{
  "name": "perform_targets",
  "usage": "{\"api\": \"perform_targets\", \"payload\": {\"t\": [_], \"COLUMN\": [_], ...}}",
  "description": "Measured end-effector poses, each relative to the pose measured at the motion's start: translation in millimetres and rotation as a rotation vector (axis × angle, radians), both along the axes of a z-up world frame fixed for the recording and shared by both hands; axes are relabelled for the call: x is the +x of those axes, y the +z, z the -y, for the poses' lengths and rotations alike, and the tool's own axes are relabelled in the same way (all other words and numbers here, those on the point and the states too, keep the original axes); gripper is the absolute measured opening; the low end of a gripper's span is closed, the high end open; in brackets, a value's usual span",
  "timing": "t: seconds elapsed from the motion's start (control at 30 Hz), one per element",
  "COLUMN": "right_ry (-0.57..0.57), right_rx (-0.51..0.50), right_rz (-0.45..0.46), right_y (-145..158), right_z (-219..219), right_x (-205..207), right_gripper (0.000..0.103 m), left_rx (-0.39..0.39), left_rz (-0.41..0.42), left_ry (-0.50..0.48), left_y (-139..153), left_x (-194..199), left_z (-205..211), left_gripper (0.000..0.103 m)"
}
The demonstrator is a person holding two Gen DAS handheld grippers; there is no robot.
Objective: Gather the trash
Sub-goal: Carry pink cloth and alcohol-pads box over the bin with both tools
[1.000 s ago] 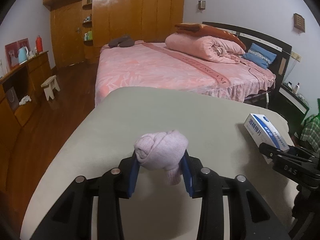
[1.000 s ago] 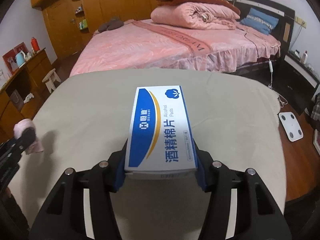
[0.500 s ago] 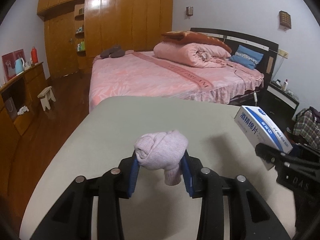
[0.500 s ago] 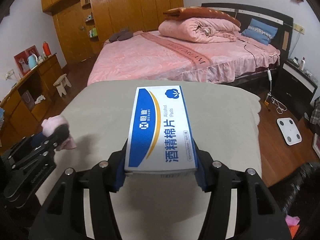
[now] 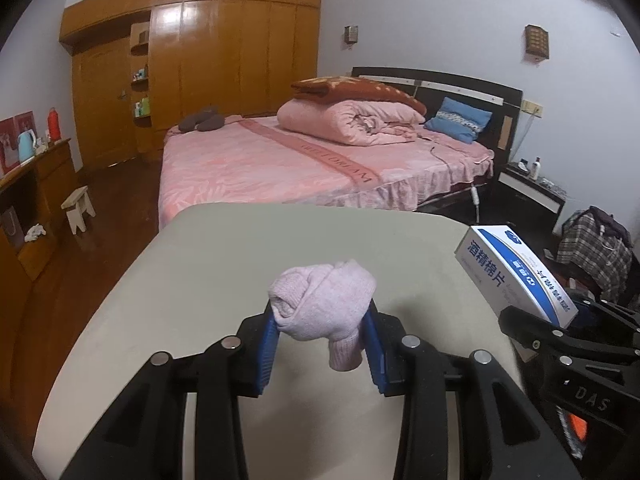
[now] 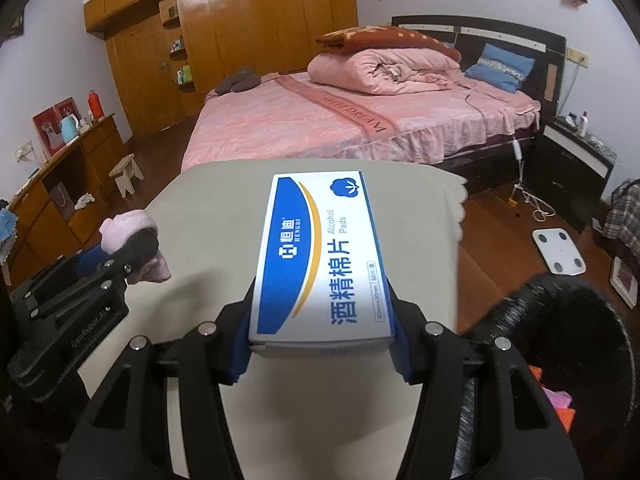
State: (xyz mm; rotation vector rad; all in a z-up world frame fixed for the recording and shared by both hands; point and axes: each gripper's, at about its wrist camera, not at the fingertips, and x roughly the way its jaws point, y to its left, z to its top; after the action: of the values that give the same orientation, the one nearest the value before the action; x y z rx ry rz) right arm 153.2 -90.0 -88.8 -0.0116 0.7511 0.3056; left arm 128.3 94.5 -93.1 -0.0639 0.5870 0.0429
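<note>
Left gripper (image 5: 322, 354) is pinching a balled pink sock (image 5: 322, 306) between its blue pads (image 5: 269, 354), held clear above the grey table (image 5: 208, 264). Right gripper (image 6: 320, 350) is clamped on the near end of an alcohol-pad box (image 6: 320, 256), whose long axis runs straight forward from the jaws, flat and level. Both items are off the table surface — neither is resting on it.

Relation that matters: a dark round bin (image 6: 560, 364) sits low on the right side, just beside the right gripper and below the table edge. By my judgement the right hand is the nearer of the two; the left must cross the table to reach it. Bright orange and pink scraps (image 6: 556, 404) show inside the bin; its depth cannot be made out.
</note>
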Motion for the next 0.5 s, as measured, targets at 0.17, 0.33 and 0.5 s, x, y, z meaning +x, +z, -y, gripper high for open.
{"api": "perform_targets", "payload": {"t": [0.17, 0.33, 0.5], "right_ry": [-0.034, -0.062, -0.098], "right_rx": [0.007, 0.006, 0.020], "right_rz": [0.008, 0.028, 0.068], "right_y": [9.3, 17.0, 28.0], "right_z": [28.5, 49.5, 73.3], "right_x": [-23.1, -41.8, -61.8], "right_gripper": [0.054, 0.054, 0.054], "left_rx": [-0.007, -0.003, 0.001], "left_rz": [0.014, 0.036, 0.058], "left_ry": [-0.028, -0.062, -0.095], "left_y": [9.0, 18.6, 29.4], "left_x": [-18.4, -32.3, -43.4], "left_z": [16.4, 36.4, 56.3], "left_gripper": [0.038, 0.038, 0.038]}}
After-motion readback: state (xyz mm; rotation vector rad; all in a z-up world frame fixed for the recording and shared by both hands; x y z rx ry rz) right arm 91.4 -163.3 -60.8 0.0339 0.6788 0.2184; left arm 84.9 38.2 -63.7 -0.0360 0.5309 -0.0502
